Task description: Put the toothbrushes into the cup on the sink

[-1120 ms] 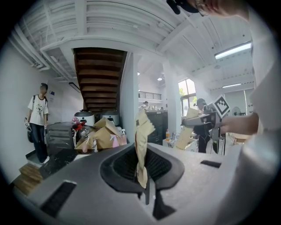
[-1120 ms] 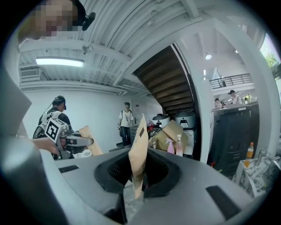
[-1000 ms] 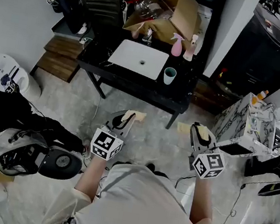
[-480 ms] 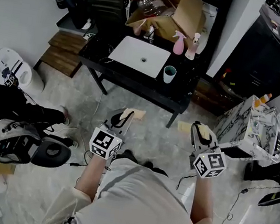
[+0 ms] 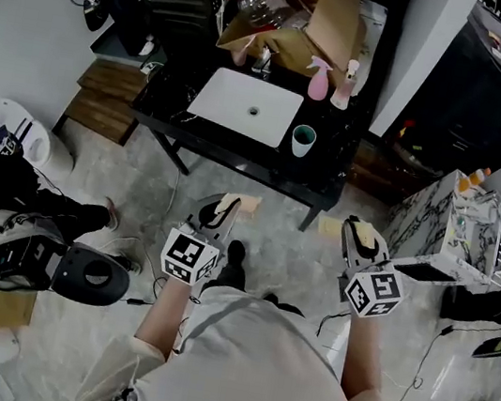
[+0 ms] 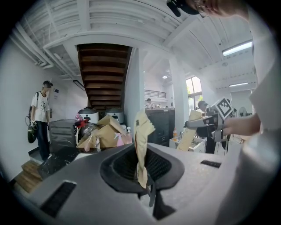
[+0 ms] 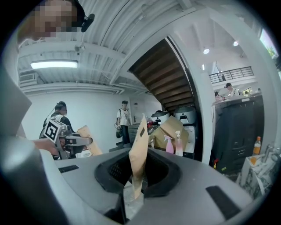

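Two tan paper-wrapped toothbrushes (image 6: 141,145) stand upright, well apart from the teal cup (image 5: 303,139).

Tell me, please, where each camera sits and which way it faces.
Head view: on the person's head, steeply down at the sink table; shows torso, forearms, left gripper and right gripper.
Left gripper view: on the left gripper, along its jaws, shut on the left tan packet; right gripper at right.
Right gripper view: on the right gripper, along jaws shut on the right tan packet; left gripper at left.
Shared: both gripper views face the pink spray bottle.
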### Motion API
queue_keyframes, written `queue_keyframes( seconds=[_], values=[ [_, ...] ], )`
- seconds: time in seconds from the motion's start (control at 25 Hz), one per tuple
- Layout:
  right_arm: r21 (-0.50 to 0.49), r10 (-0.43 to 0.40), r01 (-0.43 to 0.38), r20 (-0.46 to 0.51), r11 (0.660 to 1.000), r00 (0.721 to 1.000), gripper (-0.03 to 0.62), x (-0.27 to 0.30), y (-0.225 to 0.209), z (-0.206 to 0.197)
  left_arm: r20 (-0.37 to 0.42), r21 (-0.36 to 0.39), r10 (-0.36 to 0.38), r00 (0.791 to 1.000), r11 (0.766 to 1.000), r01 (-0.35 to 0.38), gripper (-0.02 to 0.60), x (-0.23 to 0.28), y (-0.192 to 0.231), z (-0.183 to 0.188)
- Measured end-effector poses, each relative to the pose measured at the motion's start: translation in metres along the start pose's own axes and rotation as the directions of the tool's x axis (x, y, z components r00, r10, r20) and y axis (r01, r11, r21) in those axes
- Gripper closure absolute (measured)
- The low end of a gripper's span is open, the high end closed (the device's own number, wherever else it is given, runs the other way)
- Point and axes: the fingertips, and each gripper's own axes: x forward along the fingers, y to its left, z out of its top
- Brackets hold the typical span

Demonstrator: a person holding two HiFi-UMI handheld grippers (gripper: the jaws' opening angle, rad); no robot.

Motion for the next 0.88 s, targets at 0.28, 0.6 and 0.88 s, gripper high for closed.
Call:
queue_keyframes(
  seconds=[0.28, 0.6, 0.88],
  values=[
    [-0.005, -0.056, 0.056, -0.037, 0.998, 0.998, 0.527, 0.068, -0.006, 0.006, -0.001, 0.001, -0.063, 0.998, 0.998, 0.063, 0.548, 0.046, 0.063, 0.007],
    [-0.001, -0.138, 0.138, -0.070, 0.990, 0.988, 0.527, 0.127, -0.008, 0.010, -0.014, 0.003, -0.184, 0.983, 0.983, 0.184, 0.548, 0.096, 0.120, 0.011],
    [0.012, -0.238, 0.239, -0.065, 0.971, 0.969, 0.526, 0.162, -0.018, 0.021, -0.020, 0.015, -0.285, 0.958, 0.958, 0.286, 0.548, 0.136, 0.157, 0.013]
  ],
)
